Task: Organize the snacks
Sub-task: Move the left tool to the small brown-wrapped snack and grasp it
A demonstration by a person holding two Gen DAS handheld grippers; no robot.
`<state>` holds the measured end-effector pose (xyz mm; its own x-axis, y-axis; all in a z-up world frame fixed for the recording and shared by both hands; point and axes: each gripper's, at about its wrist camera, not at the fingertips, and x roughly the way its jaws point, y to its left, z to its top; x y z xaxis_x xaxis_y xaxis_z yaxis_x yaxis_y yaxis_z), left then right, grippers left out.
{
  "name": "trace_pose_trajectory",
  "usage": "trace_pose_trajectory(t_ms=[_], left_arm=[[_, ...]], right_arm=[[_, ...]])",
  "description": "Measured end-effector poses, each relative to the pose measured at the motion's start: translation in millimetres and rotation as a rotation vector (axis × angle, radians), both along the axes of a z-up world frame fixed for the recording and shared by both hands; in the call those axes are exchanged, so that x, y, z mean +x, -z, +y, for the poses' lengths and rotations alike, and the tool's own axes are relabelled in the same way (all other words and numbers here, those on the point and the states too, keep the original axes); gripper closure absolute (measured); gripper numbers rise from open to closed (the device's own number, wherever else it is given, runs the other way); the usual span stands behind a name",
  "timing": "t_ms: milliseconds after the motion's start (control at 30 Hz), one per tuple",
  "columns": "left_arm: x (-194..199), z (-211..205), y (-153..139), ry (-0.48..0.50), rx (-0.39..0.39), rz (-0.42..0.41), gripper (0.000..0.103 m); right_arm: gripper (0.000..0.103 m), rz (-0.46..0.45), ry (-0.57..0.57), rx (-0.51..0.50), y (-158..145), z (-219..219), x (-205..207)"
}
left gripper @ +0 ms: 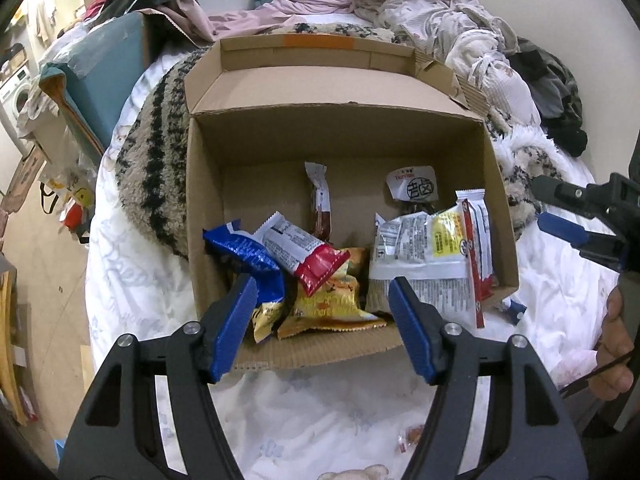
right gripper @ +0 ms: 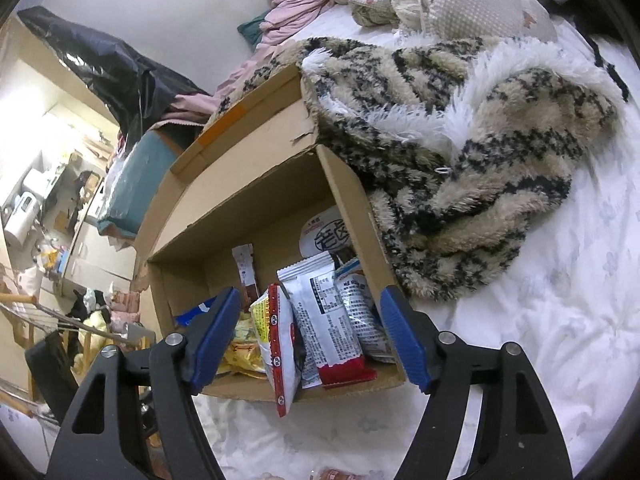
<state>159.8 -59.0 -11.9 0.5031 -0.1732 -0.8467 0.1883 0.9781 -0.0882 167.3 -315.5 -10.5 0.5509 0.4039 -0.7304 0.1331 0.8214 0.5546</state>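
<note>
An open cardboard box (left gripper: pixel 500 184) lies on the bed and holds several snack packets: a blue one (left gripper: pixel 240 250), a white and red one (left gripper: pixel 304 252), yellow ones (left gripper: pixel 328 304) and a white packet (left gripper: pixel 416 248). A red-edged white packet (left gripper: pixel 476 248) leans over the box's right front corner. My left gripper (left gripper: pixel 322 308) is open and empty, just in front of the box's low front wall. My right gripper (right gripper: pixel 310 328) is open and empty at the box's (right gripper: pixel 352 208) front, with the red-edged packet (right gripper: pixel 280 344) hanging over the edge between its fingers. The right gripper also shows in the left wrist view (left gripper: pixel 560 208).
A fluffy beige and black blanket (right gripper: pixel 472 168) lies against the box's right and rear sides. Crumpled clothes (left gripper: pixel 400 0) pile at the bed's head. A small wrapped sweet (left gripper: pixel 408 438) lies on the white sheet near me. A teal box (left gripper: pixel 104 72) stands left of the bed.
</note>
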Motion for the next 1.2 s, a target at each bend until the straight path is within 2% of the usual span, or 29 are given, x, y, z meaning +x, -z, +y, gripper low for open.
trace_pose_trajectory(t_ms=[133,367,533,633,667,767,867,933,967,1000,1033,1133,1200], left_arm=[[-10.6,-3.6,-1.4,0.03,0.02,-0.01,0.038],[-32.5,-26.0,13.8,0.156,0.106,0.015,0.038],[-53.9,-53.5,25.9,0.275,0.161,0.022,0.038],[-68.2,-78.5,46.3,0.416,0.18,0.096,0.038],[-75.4,-91.6,59.2,0.489,0.191,0.139,0.038],[-91.6,-118.2,90.9,0.627,0.257,0.2,0.038],[-104.8,-135.7,118.1,0.734,0.291,0.271,0.038],[-107.0,-139.6,127.8,0.762,0.291,0.296,0.038],[-106.2,-139.6,130.8,0.758,0.286,0.301,0.042],[-104.3,-138.4,130.5,0.755,0.262,0.31,0.081],[-102.1,-137.8,129.6,0.752,0.254,0.325,0.091],[-91.1,-127.8,117.7,0.683,0.215,0.344,0.091],[-80.0,-113.5,108.3,0.589,0.142,0.377,0.091]], right_arm=[[0.028,-0.001,0.022,0.021,-2.4,-8.9,-8.0],[0.028,0.013,0.099,0.037,-4.9,-34.4,-33.8],[0.028,0.088,0.195,-0.009,5.4,-59.9,-56.2],[0.028,0.113,0.236,-0.001,9.1,-74.6,-63.7],[0.028,0.123,0.25,-0.001,10.9,-78.7,-66.1],[0.028,0.145,0.27,0.031,17.2,-86.3,-68.7],[0.028,0.156,0.269,0.017,18.4,-85.6,-68.0],[0.028,0.17,0.266,-0.002,19.5,-83.0,-66.7],[0.028,0.178,0.261,-0.011,20.2,-81.6,-65.7],[0.028,0.187,0.256,-0.02,21.7,-80.2,-64.4],[0.028,0.194,0.252,-0.026,22.9,-78.9,-63.6],[0.028,0.231,0.231,-0.055,30.1,-74.9,-59.3],[0.028,0.27,0.203,-0.088,38.9,-70.2,-54.2]])
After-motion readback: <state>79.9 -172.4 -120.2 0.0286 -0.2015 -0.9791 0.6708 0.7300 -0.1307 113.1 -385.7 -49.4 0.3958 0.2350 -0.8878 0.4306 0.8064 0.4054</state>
